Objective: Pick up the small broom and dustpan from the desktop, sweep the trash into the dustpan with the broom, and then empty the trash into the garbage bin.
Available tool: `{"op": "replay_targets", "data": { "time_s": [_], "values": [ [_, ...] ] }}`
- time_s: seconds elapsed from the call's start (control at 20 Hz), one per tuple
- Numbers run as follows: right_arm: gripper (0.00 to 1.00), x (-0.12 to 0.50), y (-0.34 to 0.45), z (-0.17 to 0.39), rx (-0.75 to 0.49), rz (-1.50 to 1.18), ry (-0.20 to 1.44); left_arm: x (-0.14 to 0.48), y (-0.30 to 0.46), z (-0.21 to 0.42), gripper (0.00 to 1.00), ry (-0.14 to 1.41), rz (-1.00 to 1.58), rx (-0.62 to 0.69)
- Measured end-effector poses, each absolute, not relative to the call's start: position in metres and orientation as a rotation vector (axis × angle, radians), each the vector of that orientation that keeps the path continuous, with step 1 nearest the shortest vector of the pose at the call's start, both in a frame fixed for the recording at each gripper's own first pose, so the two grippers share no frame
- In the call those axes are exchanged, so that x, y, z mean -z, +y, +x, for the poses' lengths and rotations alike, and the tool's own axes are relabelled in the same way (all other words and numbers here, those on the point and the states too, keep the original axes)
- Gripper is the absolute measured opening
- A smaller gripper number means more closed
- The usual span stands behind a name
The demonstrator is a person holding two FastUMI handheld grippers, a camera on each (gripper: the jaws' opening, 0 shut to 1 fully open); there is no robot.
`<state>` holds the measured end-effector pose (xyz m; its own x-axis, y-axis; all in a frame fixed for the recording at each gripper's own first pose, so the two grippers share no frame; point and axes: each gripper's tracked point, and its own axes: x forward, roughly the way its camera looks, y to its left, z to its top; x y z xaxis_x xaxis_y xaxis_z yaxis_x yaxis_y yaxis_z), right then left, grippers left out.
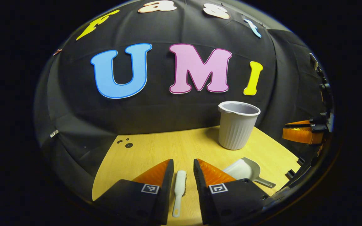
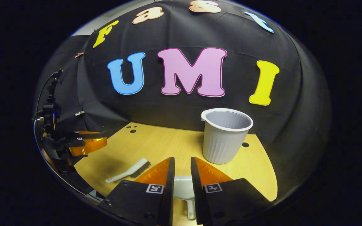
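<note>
A small white broom [image 1: 179,190] lies on the wooden desktop [image 1: 156,147], lengthwise in the gap between my left gripper's [image 1: 183,161] open fingers, which hover over it without pressing. The white dustpan [image 1: 244,171] lies just to its right. In the right gripper view, my right gripper [image 2: 182,158] is open above the dustpan [image 2: 184,188], whose handle points toward me. The broom [image 2: 127,171] lies off to the left, bristles down. The grey ribbed garbage bin [image 2: 225,136] stands upright at the back of the desk.
The bin [image 1: 237,125] stands close behind the dustpan. Small dark round marks [image 1: 127,144] dot the desk's far left corner. The right gripper [image 1: 302,131] shows at the far right of the left gripper view; the left gripper [image 2: 88,142] shows at the left of the right gripper view.
</note>
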<state>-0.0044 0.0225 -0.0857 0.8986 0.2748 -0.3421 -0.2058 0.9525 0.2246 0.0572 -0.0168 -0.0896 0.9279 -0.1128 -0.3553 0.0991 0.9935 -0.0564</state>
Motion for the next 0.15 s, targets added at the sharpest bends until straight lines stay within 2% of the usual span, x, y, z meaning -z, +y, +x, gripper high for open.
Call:
{"op": "replay_targets", "data": {
  "time_s": [0.1, 0.15],
  "values": [
    [0.32, 0.0820, 0.0251, -0.0026, -0.241, 0.170, 0.379, 0.0869, -0.0181, 0.0607, 0.43, 0.361, -0.045, 0.123],
    [0.25, 0.0798, 0.0260, -0.0011, -0.233, 0.160, 0.380, 0.0838, -0.0177, 0.0631, 0.43, 0.355, -0.047, 0.129]
  ]
}}
